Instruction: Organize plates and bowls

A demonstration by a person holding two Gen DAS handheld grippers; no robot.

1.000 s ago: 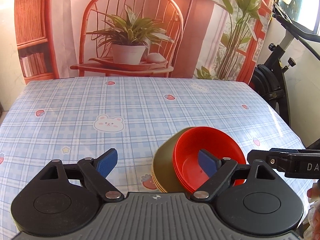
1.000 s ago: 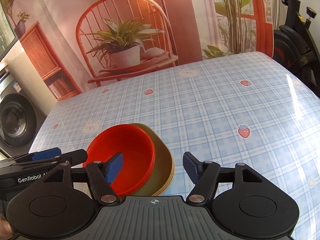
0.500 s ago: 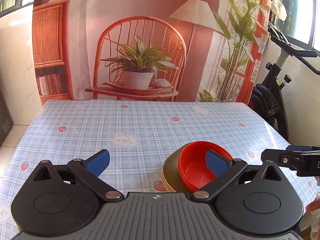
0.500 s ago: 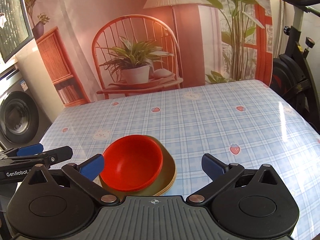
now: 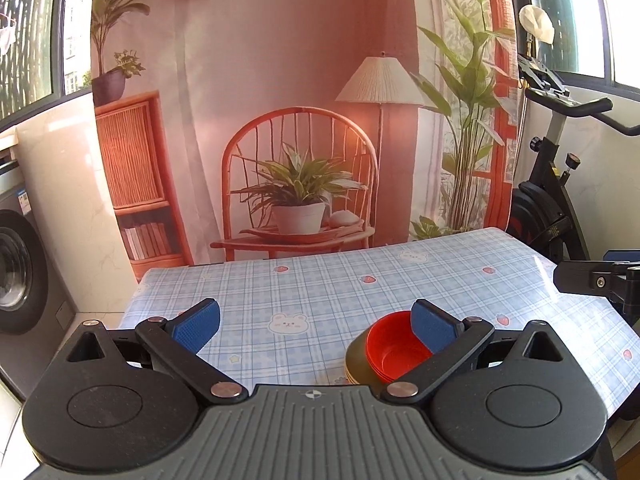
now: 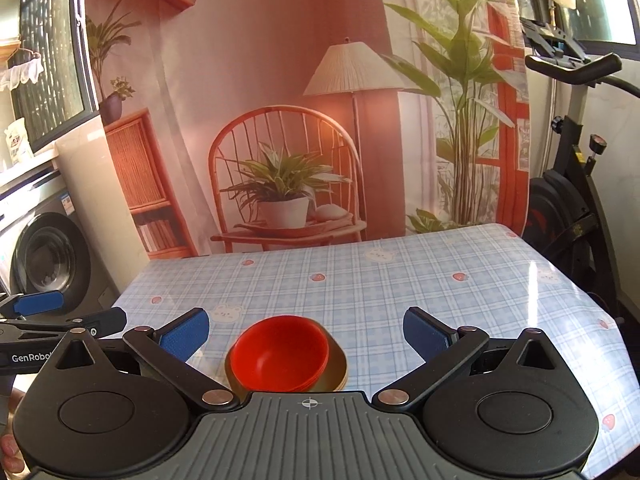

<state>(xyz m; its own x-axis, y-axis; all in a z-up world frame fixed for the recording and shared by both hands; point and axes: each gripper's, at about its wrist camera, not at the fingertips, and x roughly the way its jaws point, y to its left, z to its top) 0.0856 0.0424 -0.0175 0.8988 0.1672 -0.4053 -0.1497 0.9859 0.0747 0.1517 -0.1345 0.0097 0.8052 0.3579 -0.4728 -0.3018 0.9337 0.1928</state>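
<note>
A stack of red bowls sits nested on a stack of olive-gold plates near the table's front edge. In the left wrist view the red bowls and the plates lie low right, partly behind my right blue pad. My left gripper is open and empty, held well above and behind the stack. My right gripper is open and empty, raised above the table with the stack below and between its fingers, not touching.
The table carries a blue plaid cloth with bears and strawberries. A printed backdrop with a chair and plant hangs behind it. An exercise bike stands at the right, a washing machine at the left.
Both grippers have pulled back and risen away from the stack, which looks smaller and lower now. Both stay open. The bowls and plates have not moved.
</note>
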